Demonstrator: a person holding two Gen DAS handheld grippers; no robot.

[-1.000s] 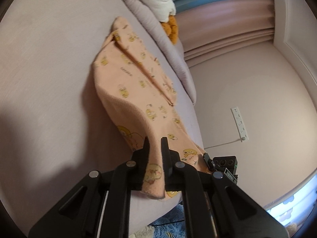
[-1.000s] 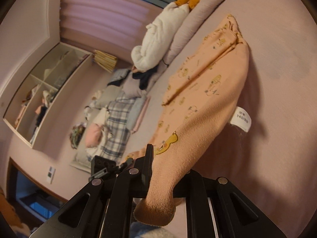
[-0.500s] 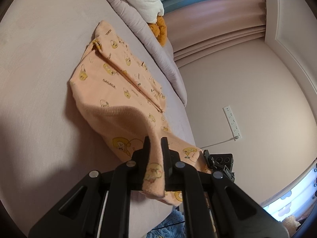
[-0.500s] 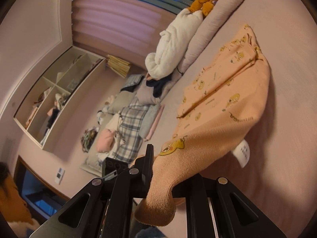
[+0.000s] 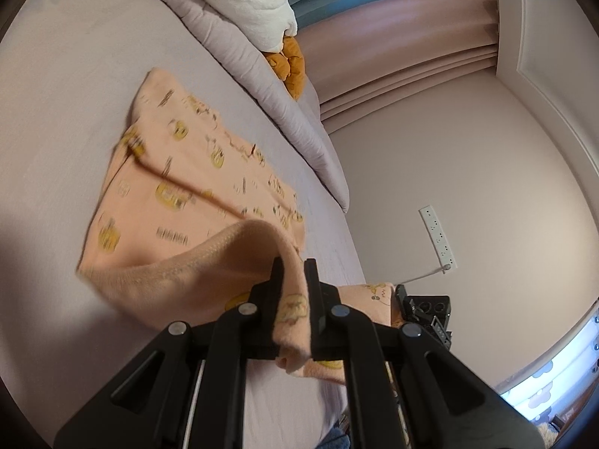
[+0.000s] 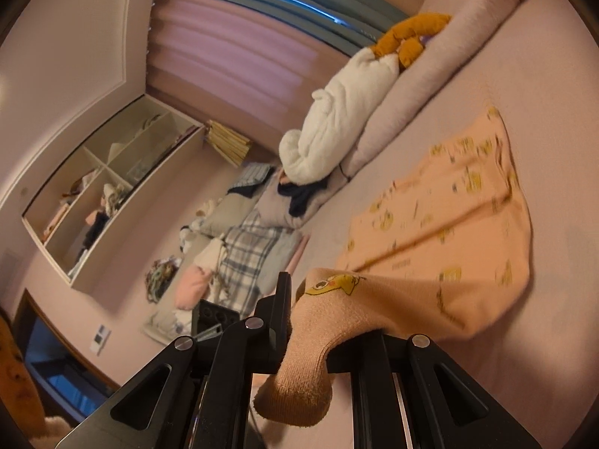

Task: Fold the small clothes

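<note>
Around your pale bed (image 5: 67, 86), a white plush blanket (image 6: 337, 119) lies on the long grey bolster (image 5: 262, 63) touching an orange soft toy (image 6: 408, 37), with a power strip (image 5: 438, 239) on the wall and open shelves (image 6: 108, 191) beyond.

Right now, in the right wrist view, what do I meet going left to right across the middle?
Wall shelf → pile of clothes with the plaid piece → white plush bundle → peach printed garment → bare bed surface.

Peach duck-print garment (image 5: 179, 202), near edge lifted
</note>
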